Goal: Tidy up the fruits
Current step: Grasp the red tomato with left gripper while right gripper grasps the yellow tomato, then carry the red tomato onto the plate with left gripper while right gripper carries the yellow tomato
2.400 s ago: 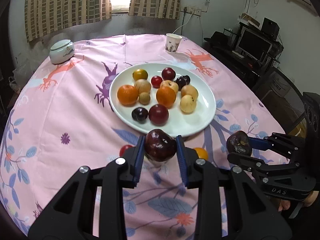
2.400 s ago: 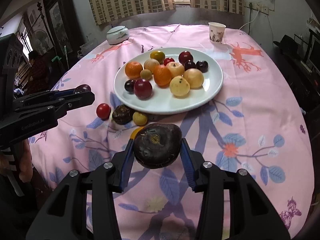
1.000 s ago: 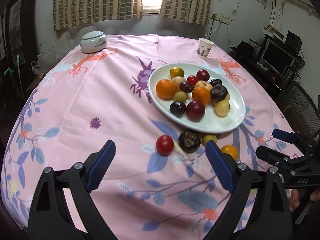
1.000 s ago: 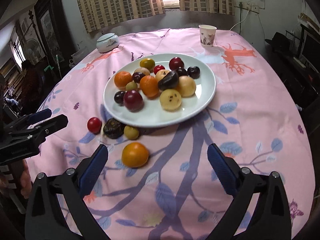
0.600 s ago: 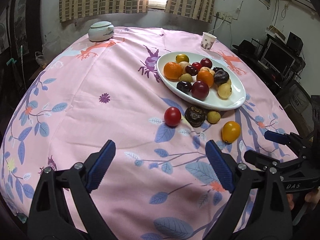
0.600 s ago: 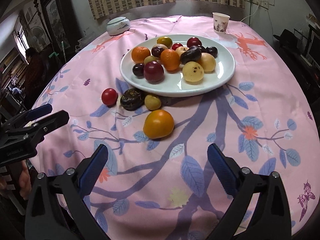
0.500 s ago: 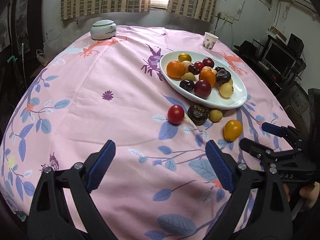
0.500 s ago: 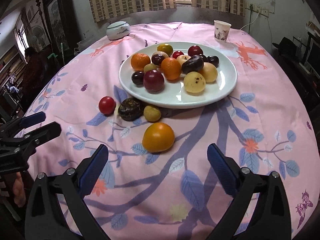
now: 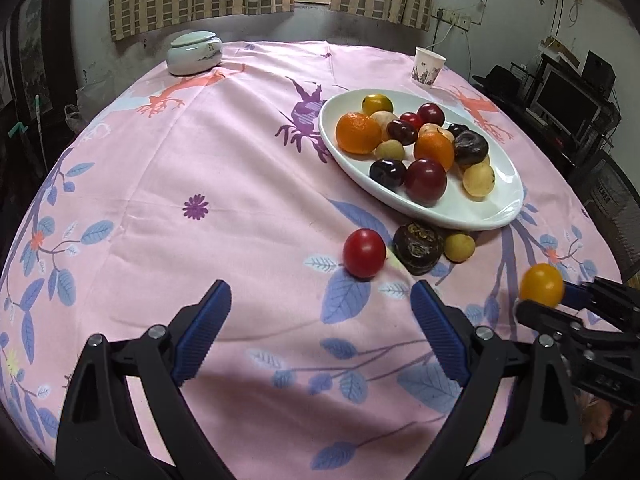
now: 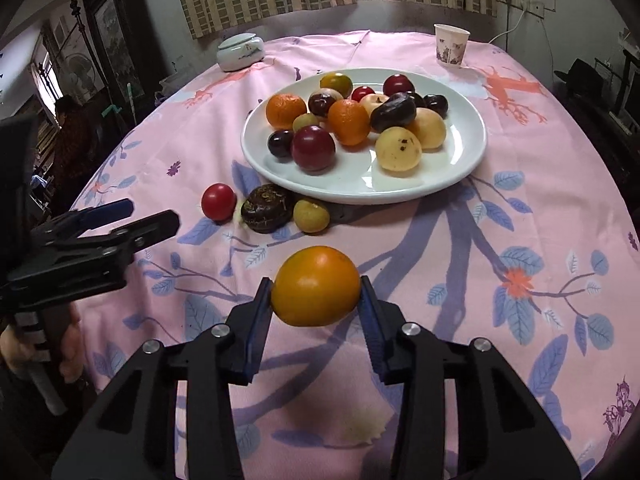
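**Orange fruit in your right claw, three strays still by the plate**

Your right claw (image 10: 316, 300) has just been closing, and its blue pads now press both sides of the orange-yellow fruit (image 10: 316, 286). The grip sits across the widest part, so the fruit should ride steady. In the left wrist view it seems to sit just clear of the pink cloth, though I cannot be sure it has left it. Your left claw (image 9: 320, 328) is spread wide with nothing between its pads, poised over bare cloth near the red fruit (image 9: 364, 253), which looks like its next pick.

The white plate (image 10: 460, 176) lies far of both claws and already holds most of the fruit, heaped toward its far and left part. Its near right part is bare, so that is the easiest landing spot for what you hold. Three pieces remain on the desk (image 9: 224, 184) against the plate's near left rim: the red fruit, the dark wrinkled fruit (image 10: 269, 209) touching or nearly touching it, and the small yellow-green fruit (image 10: 311, 215) just beside that.

For room, you have open cloth to the right of the plate and wide open cloth to the left. The strays lie slightly left of your line to the plate, so keep right of them or lift over. The paper cup (image 10: 451, 45) and the lidded ceramic jar (image 10: 241, 52) stand well apart at the far edge and should not trouble you. The desk curves away near you; keep any release over the plate, since round fruit would roll on this cloth.
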A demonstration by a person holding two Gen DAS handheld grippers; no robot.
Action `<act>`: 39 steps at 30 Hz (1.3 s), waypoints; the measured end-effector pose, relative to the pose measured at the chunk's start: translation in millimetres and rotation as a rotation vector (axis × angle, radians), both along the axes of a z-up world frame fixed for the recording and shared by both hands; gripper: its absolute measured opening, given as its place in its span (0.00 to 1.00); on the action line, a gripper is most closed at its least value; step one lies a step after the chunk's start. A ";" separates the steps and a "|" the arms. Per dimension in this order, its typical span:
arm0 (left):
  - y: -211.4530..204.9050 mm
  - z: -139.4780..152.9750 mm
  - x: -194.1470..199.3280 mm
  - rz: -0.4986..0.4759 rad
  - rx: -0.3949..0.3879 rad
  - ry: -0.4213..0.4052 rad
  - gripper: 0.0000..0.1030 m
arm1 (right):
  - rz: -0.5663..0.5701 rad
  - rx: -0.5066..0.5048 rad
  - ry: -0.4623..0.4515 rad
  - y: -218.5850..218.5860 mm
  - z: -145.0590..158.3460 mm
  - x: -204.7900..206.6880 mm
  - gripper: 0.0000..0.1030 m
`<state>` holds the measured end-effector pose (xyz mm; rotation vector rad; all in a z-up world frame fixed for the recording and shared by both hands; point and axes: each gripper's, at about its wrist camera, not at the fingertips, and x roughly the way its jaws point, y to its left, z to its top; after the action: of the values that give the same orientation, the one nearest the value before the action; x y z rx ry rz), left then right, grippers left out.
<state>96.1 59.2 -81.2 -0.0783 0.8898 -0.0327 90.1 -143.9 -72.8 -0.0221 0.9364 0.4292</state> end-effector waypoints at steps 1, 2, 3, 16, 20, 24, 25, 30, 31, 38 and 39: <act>-2.8 -4.3 6.0 0.000 0.014 0.010 0.89 | -0.008 0.012 0.007 -6.1 0.9 -2.1 0.42; -5.4 -8.1 11.6 0.001 0.025 0.016 0.89 | -0.016 0.022 0.016 -11.2 1.0 -2.6 0.42; -7.0 -11.4 16.2 0.001 0.029 0.021 0.88 | -0.025 0.033 0.025 -17.0 0.6 -3.0 0.42; -13.0 -25.3 36.6 -0.043 -0.065 0.048 0.28 | -0.034 0.108 0.060 -34.3 -1.6 -4.9 0.42; -18.8 -14.0 15.3 -0.061 -0.063 0.016 0.28 | -0.030 0.105 0.055 -31.7 0.6 -7.0 0.42; -28.0 -1.6 -12.3 -0.088 -0.078 -0.002 0.28 | -0.025 0.101 0.052 -28.6 1.7 -8.4 0.42; -30.6 0.6 -17.8 -0.099 -0.081 -0.006 0.28 | -0.023 0.100 0.051 -27.7 2.1 -8.9 0.42; -41.5 12.8 -40.7 -0.152 -0.099 -0.030 0.28 | -0.017 0.099 0.042 -25.0 4.5 -12.9 0.42; -42.9 15.1 -43.5 -0.157 -0.102 -0.034 0.28 | -0.017 0.099 0.041 -24.7 4.9 -13.8 0.42; -46.8 26.5 -49.6 -0.173 -0.096 -0.050 0.28 | -0.018 0.104 0.032 -26.0 6.8 -17.0 0.42; -47.2 26.6 -49.2 -0.173 -0.096 -0.050 0.28 | -0.019 0.105 0.033 -26.6 6.3 -16.9 0.42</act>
<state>46.9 12.0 -54.6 -0.0892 0.8428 -0.2377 73.2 -170.5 -66.5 0.0900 0.9449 0.4620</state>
